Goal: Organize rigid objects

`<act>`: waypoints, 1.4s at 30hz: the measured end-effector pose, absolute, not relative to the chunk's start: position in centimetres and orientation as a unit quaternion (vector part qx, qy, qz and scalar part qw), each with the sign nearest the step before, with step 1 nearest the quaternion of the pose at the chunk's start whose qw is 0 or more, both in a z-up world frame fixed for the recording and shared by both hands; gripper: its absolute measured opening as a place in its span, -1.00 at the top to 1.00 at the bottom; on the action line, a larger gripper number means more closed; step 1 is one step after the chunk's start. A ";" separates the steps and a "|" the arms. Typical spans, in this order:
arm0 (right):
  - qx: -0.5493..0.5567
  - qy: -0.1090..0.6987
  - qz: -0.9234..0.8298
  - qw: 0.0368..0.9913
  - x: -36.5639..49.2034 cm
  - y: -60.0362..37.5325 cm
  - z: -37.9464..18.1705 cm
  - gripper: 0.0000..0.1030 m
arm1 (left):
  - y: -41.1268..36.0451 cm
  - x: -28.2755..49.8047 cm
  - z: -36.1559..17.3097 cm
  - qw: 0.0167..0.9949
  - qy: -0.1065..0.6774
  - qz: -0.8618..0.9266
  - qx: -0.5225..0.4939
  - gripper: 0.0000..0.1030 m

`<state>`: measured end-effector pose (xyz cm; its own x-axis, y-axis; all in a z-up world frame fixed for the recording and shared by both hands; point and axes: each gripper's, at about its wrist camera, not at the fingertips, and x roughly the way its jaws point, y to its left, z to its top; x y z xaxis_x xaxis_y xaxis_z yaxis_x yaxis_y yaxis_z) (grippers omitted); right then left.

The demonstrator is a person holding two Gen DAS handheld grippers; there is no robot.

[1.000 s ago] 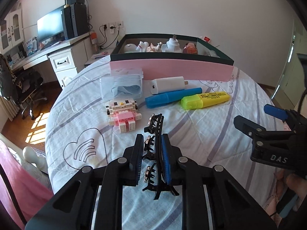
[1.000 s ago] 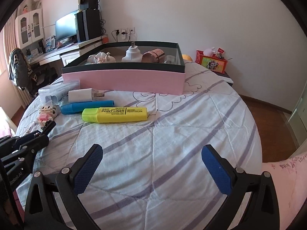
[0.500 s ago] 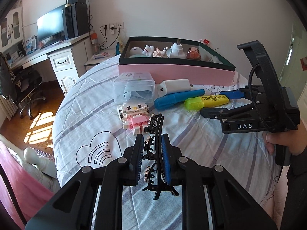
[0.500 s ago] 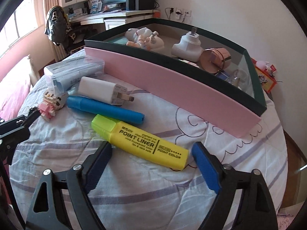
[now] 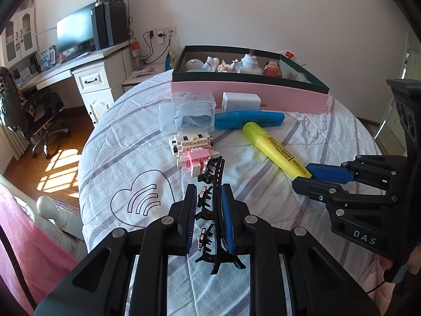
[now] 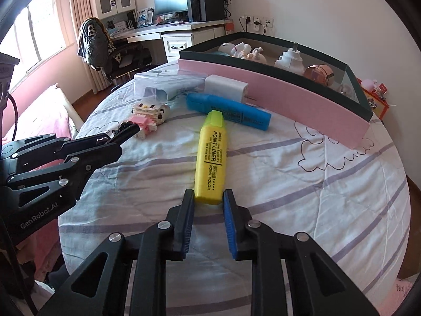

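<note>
The yellow highlighter (image 6: 210,155) lies mid-bed, its near end between the closing jaws of the right gripper (image 6: 209,197); it should be squeezed squarely across the barrel before lifting, lest it pivot. The left gripper (image 5: 209,205) is clenched on a black hair clip (image 5: 214,197). The far box (image 6: 289,92) holds figurines, a white bottle and a round tin; the clear case (image 5: 186,113) holds blue cloth.
</note>
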<state>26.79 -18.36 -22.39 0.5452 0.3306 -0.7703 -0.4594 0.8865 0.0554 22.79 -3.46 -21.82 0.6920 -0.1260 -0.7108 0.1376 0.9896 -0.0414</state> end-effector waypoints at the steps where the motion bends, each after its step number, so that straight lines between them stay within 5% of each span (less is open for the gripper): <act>1: -0.074 0.419 0.212 0.880 27.1 -18.3 -22.4 0.19 | -3.4 22.9 -21.8 0.920 0.386 -0.070 0.006 0.64; 3: -0.064 0.420 0.194 0.884 28.1 -18.2 -22.5 -0.08 | -3.3 23.0 -21.9 0.920 0.386 -0.066 0.006 0.64; 8: -0.046 0.425 0.200 0.882 30.3 -17.3 -22.9 -0.08 | -2.8 23.3 -22.0 0.920 0.387 -0.062 0.004 0.64; 9: -0.048 0.424 0.199 0.882 30.4 -17.1 -22.9 0.06 | -2.9 23.4 -22.1 0.920 0.387 -0.062 0.005 0.64; 10: -0.049 0.424 0.198 0.882 30.5 -16.9 -22.8 0.49 | -2.9 23.6 -22.1 0.919 0.388 -0.062 0.005 0.64; 42: 0.030 0.190 0.128 0.973 15.5 -20.3 -10.7 0.48 | -7.5 14.8 -10.0 0.974 0.198 -0.107 0.023 0.80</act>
<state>15.52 -20.32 -10.73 0.8951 0.2601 -0.3622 -0.2372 0.9655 0.1073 14.76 -7.49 -10.05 0.8983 -0.2000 -0.3913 0.2183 0.9759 0.0022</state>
